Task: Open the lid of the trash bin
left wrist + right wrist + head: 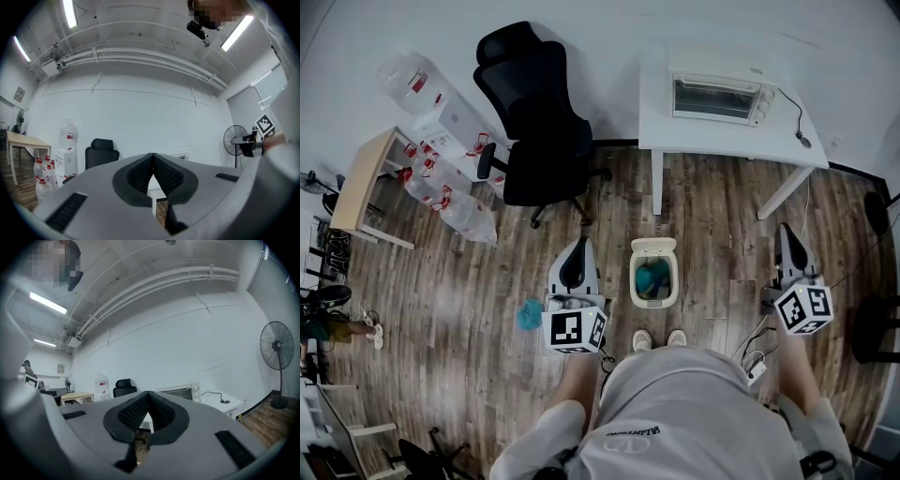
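Two grippers are in our hands, one at each side of our body, and both point away from us above the wooden floor [722, 211]. Closest to us, we see our shoes [643, 339] at the lower middle of the head view. The left gripper [577, 246] is held just left of them, and in its own view the ribbed pads [140, 174] meet at the tips, so its jaws are together with nothing between them. The right gripper [787, 232] is held further out to the right, and its pads [133, 412] also meet at the tips and hold nothing. The trash bin [634, 281] stands on the floor just ahead of our shoes, between the two grippers and nearer to the left one, and neither gripper touches it. We can look into the bin from above, where something teal lies, and a pale panel at its far edge seems to be the lid [653, 247]. A small teal thing [529, 314] lies on the floor left of the left gripper. Further away a black office chair [539, 122] stands to the left, and to the right a white table [712, 136] carries a toaster oven [717, 94], against the white wall.
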`<state>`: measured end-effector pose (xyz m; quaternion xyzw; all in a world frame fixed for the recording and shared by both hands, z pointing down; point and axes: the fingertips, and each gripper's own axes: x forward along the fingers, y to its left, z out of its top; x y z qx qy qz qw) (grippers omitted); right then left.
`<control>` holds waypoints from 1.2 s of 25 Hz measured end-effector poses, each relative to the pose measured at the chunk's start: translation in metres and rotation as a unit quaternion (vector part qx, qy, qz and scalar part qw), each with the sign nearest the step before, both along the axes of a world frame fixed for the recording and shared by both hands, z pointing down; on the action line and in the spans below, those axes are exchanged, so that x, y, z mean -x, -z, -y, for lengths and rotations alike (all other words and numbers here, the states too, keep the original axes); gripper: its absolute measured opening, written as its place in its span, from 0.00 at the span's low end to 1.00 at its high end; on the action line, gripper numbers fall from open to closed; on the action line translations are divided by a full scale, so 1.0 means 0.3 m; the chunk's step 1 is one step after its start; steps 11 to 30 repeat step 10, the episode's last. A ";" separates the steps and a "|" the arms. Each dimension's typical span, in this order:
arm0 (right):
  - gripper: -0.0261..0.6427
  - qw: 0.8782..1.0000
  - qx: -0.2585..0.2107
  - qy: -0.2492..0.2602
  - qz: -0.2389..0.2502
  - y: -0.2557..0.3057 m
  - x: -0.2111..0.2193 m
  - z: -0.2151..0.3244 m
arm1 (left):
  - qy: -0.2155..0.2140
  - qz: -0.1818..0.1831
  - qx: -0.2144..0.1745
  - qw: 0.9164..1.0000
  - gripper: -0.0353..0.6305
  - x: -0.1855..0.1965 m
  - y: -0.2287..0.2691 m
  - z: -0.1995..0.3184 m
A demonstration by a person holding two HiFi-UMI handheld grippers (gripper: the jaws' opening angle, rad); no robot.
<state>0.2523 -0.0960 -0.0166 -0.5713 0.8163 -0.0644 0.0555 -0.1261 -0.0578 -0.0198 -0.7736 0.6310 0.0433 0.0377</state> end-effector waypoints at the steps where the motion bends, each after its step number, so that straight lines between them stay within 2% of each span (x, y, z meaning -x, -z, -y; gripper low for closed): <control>1: 0.06 1.000 0.000 0.001 0.000 -0.002 0.000 0.003 | 0.001 0.000 0.001 1.000 0.06 0.000 0.000 0.001; 30: 0.06 1.000 0.006 0.001 -0.001 0.001 0.019 0.004 | 0.002 0.000 0.005 1.000 0.06 0.018 0.005 -0.003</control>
